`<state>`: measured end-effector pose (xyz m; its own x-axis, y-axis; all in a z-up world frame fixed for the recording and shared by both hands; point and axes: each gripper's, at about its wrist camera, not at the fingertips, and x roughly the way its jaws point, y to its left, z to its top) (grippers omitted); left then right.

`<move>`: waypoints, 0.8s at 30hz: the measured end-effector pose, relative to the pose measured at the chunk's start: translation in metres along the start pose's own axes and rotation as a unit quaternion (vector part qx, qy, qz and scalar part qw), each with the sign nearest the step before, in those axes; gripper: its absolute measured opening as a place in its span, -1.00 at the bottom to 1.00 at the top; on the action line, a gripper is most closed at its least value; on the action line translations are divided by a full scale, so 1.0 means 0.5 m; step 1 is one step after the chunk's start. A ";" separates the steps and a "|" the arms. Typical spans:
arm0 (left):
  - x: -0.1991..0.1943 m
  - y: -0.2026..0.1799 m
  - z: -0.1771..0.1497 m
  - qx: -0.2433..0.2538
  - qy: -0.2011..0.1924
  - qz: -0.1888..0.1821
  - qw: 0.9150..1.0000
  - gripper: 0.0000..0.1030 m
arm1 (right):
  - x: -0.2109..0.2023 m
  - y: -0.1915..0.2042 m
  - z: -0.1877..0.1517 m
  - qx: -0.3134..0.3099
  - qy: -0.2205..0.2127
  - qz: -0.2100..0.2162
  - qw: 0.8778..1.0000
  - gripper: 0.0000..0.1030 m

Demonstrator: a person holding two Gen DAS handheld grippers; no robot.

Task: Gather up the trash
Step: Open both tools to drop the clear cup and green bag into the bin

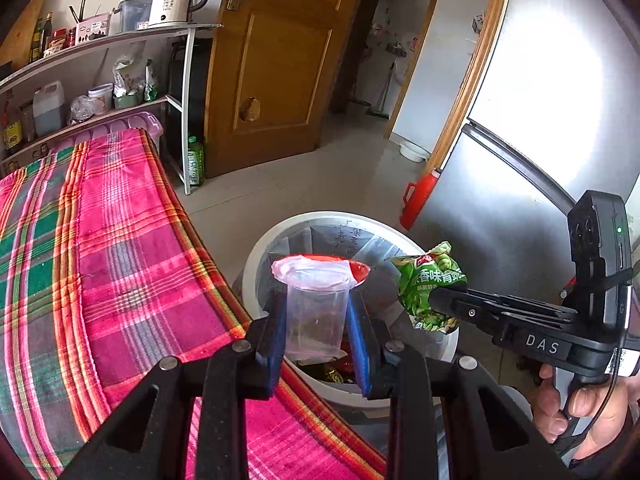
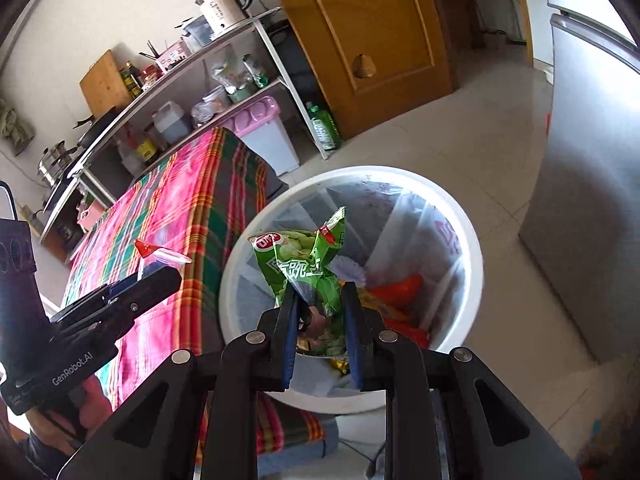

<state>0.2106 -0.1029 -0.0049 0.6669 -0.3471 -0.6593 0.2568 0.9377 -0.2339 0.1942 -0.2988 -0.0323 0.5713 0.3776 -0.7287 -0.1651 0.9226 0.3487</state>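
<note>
Your left gripper (image 1: 316, 312) clamps a clear plastic cup (image 1: 315, 308) over the near left rim of the white bin (image 1: 256, 256) | your right gripper (image 2: 320, 312) pinches a green snack bag (image 2: 308, 264) above the bin's open mouth | plaid-covered table (image 1: 120, 240) on the left.

We see the bin (image 2: 472, 240) on the floor, against the table's (image 1: 100, 240) right edge. Over it: cup (image 1: 316, 312) in the left gripper (image 1: 318, 336), snack bag (image 2: 308, 272) in the right gripper (image 2: 322, 328). Fridge (image 1: 520, 140) right of bin, shelf rack (image 1: 120, 40) behind the table.
</note>
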 end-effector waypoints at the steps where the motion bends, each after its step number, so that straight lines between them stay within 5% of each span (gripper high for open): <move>1: 0.006 -0.005 0.001 0.002 0.003 -0.001 1.000 -0.42 | 0.002 -0.004 0.000 0.001 0.001 -0.001 1.000 -0.58; 14: 0.075 -0.022 -0.007 -0.005 0.048 -0.012 0.999 -0.41 | 0.019 -0.030 -0.008 0.014 0.016 -0.015 1.000 -0.53; 19: 0.070 -0.019 -0.007 -0.011 0.044 -0.018 0.999 -0.16 | 0.006 -0.025 -0.007 0.011 0.007 -0.012 1.000 -0.40; 24: 0.050 -0.017 -0.007 -0.011 0.035 -0.022 0.999 -0.16 | -0.013 -0.010 -0.007 0.006 -0.005 -0.012 1.000 -0.38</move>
<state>0.2225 -0.1194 -0.0217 0.6044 -0.3863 -0.6967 0.2688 0.9222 -0.2781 0.1886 -0.3056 -0.0316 0.5834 0.3542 -0.7309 -0.1421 0.9305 0.3375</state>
